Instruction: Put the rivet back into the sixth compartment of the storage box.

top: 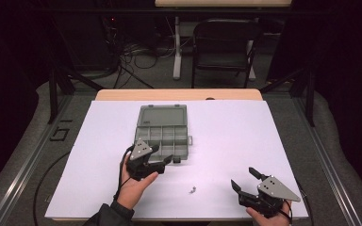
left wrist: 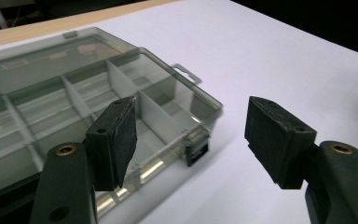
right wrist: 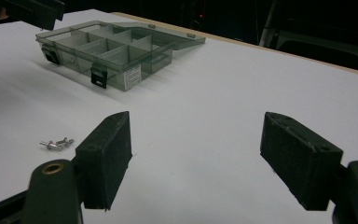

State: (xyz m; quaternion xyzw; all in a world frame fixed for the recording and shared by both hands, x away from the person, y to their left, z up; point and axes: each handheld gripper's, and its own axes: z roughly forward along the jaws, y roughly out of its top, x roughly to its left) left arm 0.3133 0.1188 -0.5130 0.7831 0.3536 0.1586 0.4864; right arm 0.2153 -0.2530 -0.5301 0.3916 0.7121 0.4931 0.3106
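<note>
The grey compartment box [top: 163,133], lid folded back, lies open at the middle of the white counter [top: 245,136]. The left tool [top: 160,156] is held at its near right corner, jaws spread with nothing between them. The right tool [top: 244,178] is held spread and empty near a small metal screw [top: 193,189].

Open grey compartment box [top: 164,132] lies flat mid-table, lid back.
</note>
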